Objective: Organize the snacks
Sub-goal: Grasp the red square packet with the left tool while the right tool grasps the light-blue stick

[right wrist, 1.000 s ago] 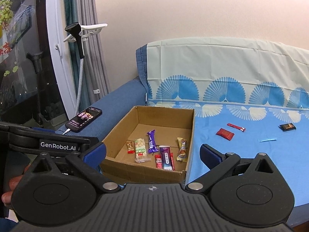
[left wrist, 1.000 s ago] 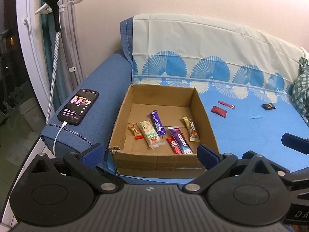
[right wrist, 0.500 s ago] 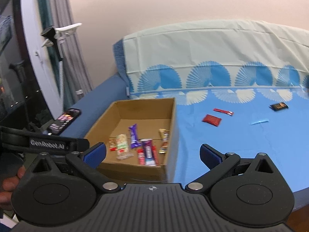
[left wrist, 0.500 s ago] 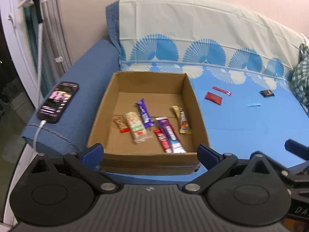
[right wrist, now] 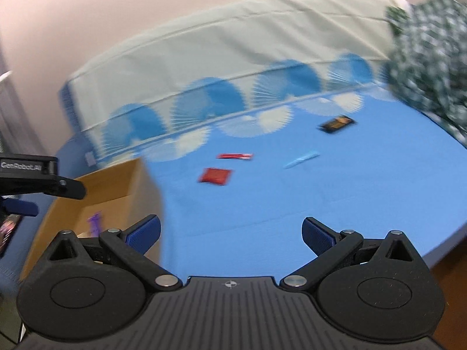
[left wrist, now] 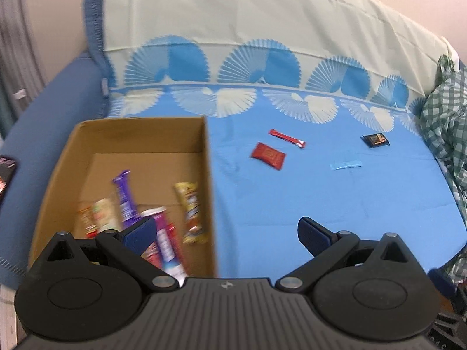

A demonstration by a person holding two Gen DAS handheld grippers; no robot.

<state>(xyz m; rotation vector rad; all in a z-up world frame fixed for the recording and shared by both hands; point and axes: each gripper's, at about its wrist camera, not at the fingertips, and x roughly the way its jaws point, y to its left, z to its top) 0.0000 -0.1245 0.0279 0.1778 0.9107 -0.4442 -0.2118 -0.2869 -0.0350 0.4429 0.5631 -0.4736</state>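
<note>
**A:** ok so the snacks. Four are loose on the blue sofa cover (left wrist: pixel 335 198): a flat red packet (left wrist: pixel 268 155), a thin red stick (left wrist: pixel 287 138) just behind it, a pale blue strip (left wrist: pixel 345 164) off to the right (barely stands out against the fabric), and a small dark brown wrapper (left wrist: pixel 375 140) furthest right. None of them touch each other.

**B:** and the rest are in the cardboard box (left wrist: pixel 207 175)?

**A:** yep, open-topped, sitting at the left end of the seat by the blue armrest (left wrist: pixel 43 110). Inside I can make out a purple bar (left wrist: pixel 125 201), a gold one (left wrist: pixel 190 210) near the right wall, a pale greenish one (left wrist: pixel 102 213) and a pink-purple one (left wrist: pixel 160 233), all lying flat on the bottom. They're motion-blurred so no reading labels.

**B:** what are the grippers doing?

**A:** left gripper (left wrist: pixel 227 233) has its jaws spread wide with nothing between them, straddling the box's right wall. Right gripper (right wrist: pixel 230 232) is the same, spread wide and empty, over bare seat fabric with the red packet (right wrist: pixel 215 175) ahead of it. That view is pretty smeared.

**B:** room to work?

**A:** plenty. Wide bare stretch of blue between the box wall and the loose snacks, and more in front of them. The seat's front edge drops off at the lower right in the right wrist view. A green checked cloth (left wrist: pixel 446 122) is piled at the far right end, near the dark wrapper but not touching it.
</note>
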